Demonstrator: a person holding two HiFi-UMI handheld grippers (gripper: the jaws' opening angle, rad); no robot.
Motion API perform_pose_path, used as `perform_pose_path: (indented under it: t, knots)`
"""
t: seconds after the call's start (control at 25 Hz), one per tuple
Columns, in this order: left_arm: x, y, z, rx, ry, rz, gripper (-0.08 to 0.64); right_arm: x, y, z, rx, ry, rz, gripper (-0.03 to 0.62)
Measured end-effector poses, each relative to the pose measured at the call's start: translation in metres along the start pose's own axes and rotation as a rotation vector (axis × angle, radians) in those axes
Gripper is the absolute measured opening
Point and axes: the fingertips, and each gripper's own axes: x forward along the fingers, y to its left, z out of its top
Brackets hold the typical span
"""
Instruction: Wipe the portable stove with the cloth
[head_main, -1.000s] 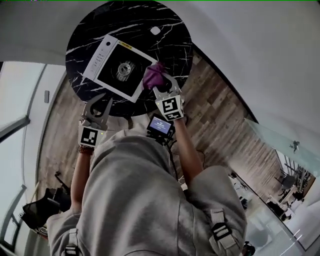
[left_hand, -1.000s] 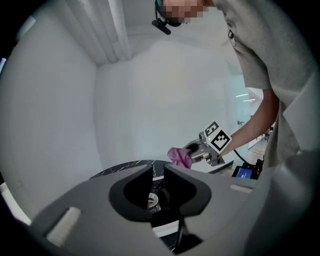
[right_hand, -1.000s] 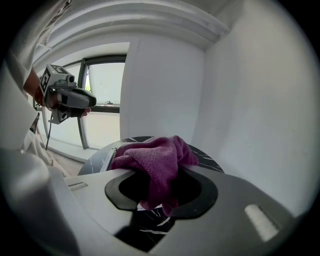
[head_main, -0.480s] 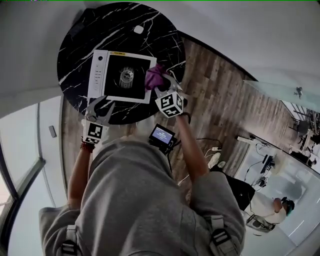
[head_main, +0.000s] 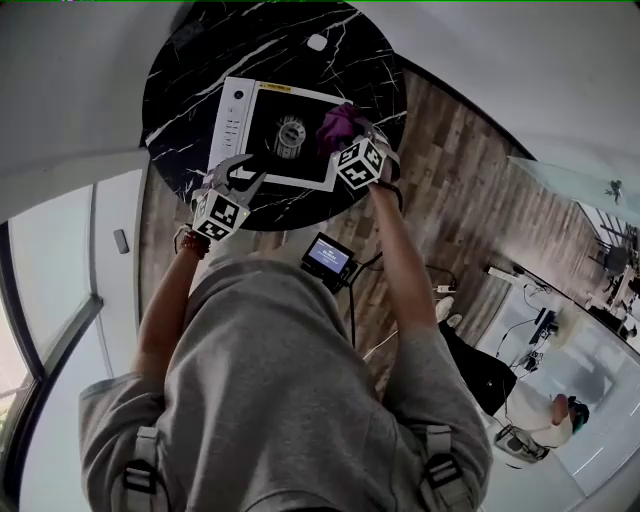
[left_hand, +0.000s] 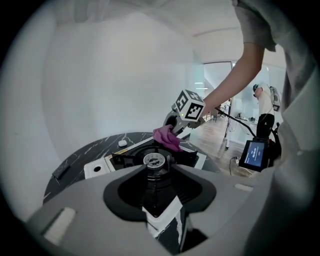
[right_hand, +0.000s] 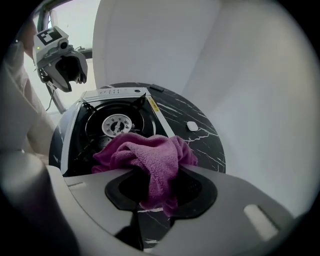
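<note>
Person: a grey hooded top (head_main: 270, 380) fills the near part of the head view, with both forearms stretched out over the desk.
Screen: a small lit display (head_main: 328, 256) hangs at the person's front, above the floor.
Left hand-held gripper (head_main: 243, 168): it is at the stove's near left corner. Its jaws stand apart and have just been opening. Nothing is pressed between the pads, and the stove's white edge shows through the gap.
Right hand-held gripper (head_main: 345, 135): it is clamped on the cloth and tilted down over the stove's right side.
Cloth (right_hand: 145, 155): purple and bunched, it spills out of the right jaws over the stove's black top, just beside the burner. Whether it touches the top cannot be told.
Portable stove (head_main: 232, 115): it has a white frame, a black top, a round metal burner (head_main: 290, 133) in the middle, a control strip on the left and a yellow label on the far edge. It lies flat on the desk.
Desk (head_main: 185, 75): it is round, with a black marble surface veined in white. A small white object (head_main: 317, 42) lies beyond the stove, well apart from it.
Floor (head_main: 450, 190): grey-brown wood planks run to the right of the desk.
Wall (head_main: 80, 90): plain white and curved, it stands behind the desk, with glass panels (head_main: 50, 300) at the left.
Far room: another person (head_main: 545, 410) and furniture show at the far right, too small to make out.
</note>
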Motion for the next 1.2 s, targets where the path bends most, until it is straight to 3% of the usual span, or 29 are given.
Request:
perform_pose_path:
  t: [0.28,0.44,0.64,0.84,1.04,1.2]
  knots:
    - [0.008,-0.002,-0.023,-0.117,0.025,0.003,0.129,0.023,0.003,0.010,-0.102,0.084,0.188,0.149]
    - [0.010,-0.010,-0.045,-0.142,0.074,-0.027,0.129,0.021,0.011,0.010,-0.217,0.096,0.206,0.132]
    - [0.011,-0.012,-0.044,-0.141,0.058,-0.038,0.129,0.008,0.045,0.005,-0.376,0.124,0.236,0.123]
    - [0.013,-0.017,-0.046,-0.140,0.063,-0.064,0.129,-0.013,0.092,-0.006,-0.411,0.100,0.273,0.120]
    - [0.017,-0.029,-0.042,-0.117,0.074,-0.111,0.129,-0.027,0.117,-0.006,-0.381,0.046,0.340,0.132]
    - [0.017,-0.034,-0.036,-0.095,0.067,-0.123,0.129,-0.021,0.067,0.007,-0.324,0.028,0.217,0.135]
